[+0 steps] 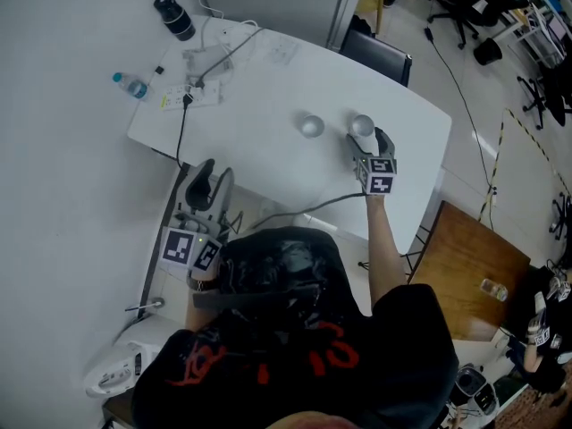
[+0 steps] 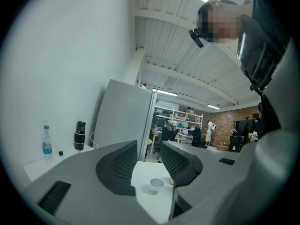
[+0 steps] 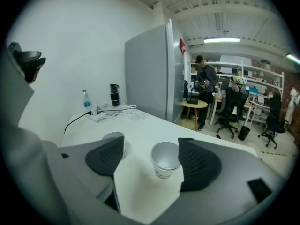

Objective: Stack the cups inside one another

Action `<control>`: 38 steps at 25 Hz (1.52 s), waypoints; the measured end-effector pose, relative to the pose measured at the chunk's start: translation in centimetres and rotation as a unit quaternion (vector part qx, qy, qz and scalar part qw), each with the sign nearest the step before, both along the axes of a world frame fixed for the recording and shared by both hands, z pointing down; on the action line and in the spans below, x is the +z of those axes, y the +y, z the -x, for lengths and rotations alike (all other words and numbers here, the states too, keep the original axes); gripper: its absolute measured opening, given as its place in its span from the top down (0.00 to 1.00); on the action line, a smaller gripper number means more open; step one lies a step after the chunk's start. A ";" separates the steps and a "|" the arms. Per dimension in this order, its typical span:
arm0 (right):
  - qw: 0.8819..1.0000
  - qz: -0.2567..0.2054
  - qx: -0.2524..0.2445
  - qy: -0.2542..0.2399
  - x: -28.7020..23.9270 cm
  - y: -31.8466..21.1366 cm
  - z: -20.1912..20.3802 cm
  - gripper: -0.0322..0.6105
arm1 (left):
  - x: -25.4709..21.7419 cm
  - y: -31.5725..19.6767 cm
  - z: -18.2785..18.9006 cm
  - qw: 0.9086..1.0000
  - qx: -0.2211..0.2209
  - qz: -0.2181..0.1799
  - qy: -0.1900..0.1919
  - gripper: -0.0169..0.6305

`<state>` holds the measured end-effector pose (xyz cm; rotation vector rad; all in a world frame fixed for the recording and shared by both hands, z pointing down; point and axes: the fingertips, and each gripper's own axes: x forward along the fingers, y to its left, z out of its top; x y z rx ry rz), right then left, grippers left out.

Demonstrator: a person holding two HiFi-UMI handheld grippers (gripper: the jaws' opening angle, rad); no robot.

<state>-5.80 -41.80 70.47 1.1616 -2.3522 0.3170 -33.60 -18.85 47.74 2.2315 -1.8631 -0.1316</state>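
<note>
Gap between left cup (image 1: 311, 126), right cup (image 1: 361, 125)

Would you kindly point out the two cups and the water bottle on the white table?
Right cup (image 3: 165, 157): right gripper view, on its inside.
Left cup (image 1: 310, 126): head view, on its open mouth.
Water bottle (image 1: 134, 87): head view, on its clear body.

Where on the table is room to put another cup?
The wide bare middle of the table, between the left cup and the power strip, is free. So is the near edge in front of that cup. It is crowded at the far corner by the wall: cables, bottle, flask.
</note>
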 end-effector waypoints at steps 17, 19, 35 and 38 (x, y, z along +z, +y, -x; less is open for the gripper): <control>0.987 -0.103 -0.115 0.032 -7.9 9.2 3.8 0.36 | 0.4 1.0 1.9 0.999 -0.044 -0.006 0.027 0.73; 0.988 -0.105 -0.115 0.016 -8.7 9.6 4.2 0.36 | 0.3 1.1 1.6 0.999 -0.041 -0.007 0.024 0.73; 0.986 -0.111 -0.128 0.001 -10.3 11.3 4.8 0.36 | 0.3 1.1 1.2 0.999 -0.041 -0.012 0.029 0.73; 0.987 -0.092 -0.135 -0.008 -9.4 11.8 5.2 0.41 | 0.1 0.8 1.3 0.999 -0.037 -0.017 0.035 0.73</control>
